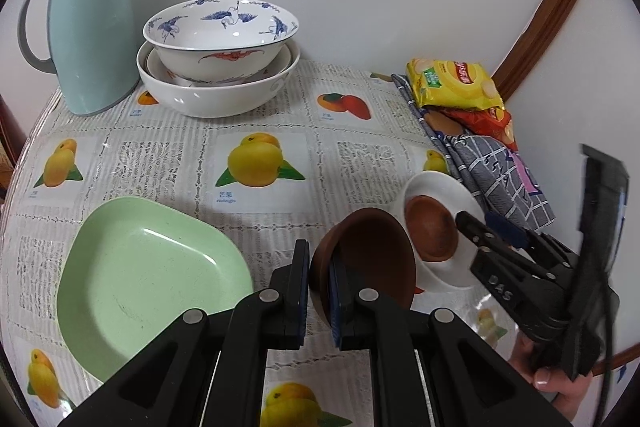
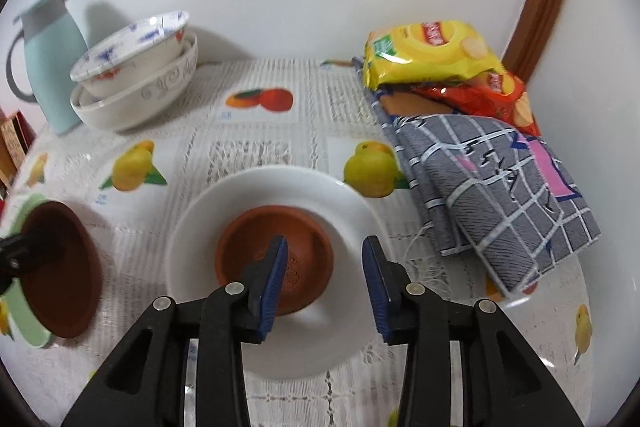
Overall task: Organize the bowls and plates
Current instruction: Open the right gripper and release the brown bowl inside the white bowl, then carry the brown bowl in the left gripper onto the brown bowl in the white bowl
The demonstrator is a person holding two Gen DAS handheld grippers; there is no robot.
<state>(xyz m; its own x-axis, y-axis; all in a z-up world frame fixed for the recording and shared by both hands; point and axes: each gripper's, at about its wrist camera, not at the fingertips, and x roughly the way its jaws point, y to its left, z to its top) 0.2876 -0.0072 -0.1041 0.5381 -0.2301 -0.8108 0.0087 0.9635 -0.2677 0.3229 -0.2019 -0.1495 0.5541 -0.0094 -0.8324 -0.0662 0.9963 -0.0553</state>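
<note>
Fruit-print tablecloth (image 1: 256,131) carries a jug (image 1: 90,27), stacked bowls (image 1: 218,83), green plate (image 1: 148,279), white plate (image 2: 272,203), folded cloth (image 2: 500,179)

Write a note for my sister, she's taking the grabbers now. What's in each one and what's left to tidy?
Left gripper: shut on a brown bowl, held tilted off the table.
Right gripper: open, holding nothing, above the white plate.
Done: a second brown bowl sits in the white plate. Three big bowls are nested by the jug.
Left: probably stack the held bowl into the one on the plate. The green plate is alone on the table.
</note>
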